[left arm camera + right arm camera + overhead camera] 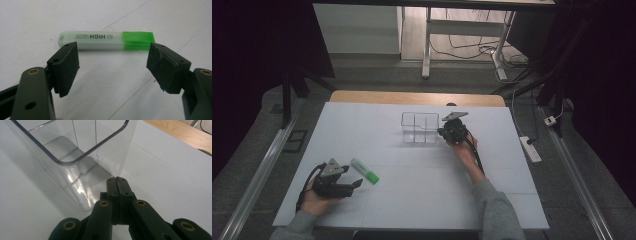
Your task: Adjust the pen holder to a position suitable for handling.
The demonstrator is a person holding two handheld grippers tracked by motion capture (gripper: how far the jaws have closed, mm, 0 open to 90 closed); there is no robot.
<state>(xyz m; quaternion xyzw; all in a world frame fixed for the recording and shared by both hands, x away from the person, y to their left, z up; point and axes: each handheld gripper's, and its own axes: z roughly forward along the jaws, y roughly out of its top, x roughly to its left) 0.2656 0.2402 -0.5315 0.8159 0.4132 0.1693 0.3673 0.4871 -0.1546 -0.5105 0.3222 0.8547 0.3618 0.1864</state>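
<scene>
1. A green highlighter (106, 40) is seen lying flat on the white tabletop (422, 195), just ahead of the left hand-held gripper (112, 67), whose jaws are spread wide with nothing between them.
2. The right hand-held gripper (117, 181) is held with its jaws pressed fully together, empty, its tips close against a lower corner of the clear divided container (75, 160); contact cannot be made out.
3. The step in hand is judged to be the pickup of the highlighter. It would be done well if the open jaws were carried forward and lowered until the barrel sat squarely between the pads, then closed across its narrow width, near the middle rather than on the cap, so that no tilt is set up.
4. The container would best be steadied by the right hand-held gripper while the pen is brought over.
5. The printed lettering and translucent cap are made plain in the left gripper view; in the high view the pen is a small green-tipped bar, but its separation from the container, well ahead and to the right of the left hand-held gripper, is shown.
</scene>
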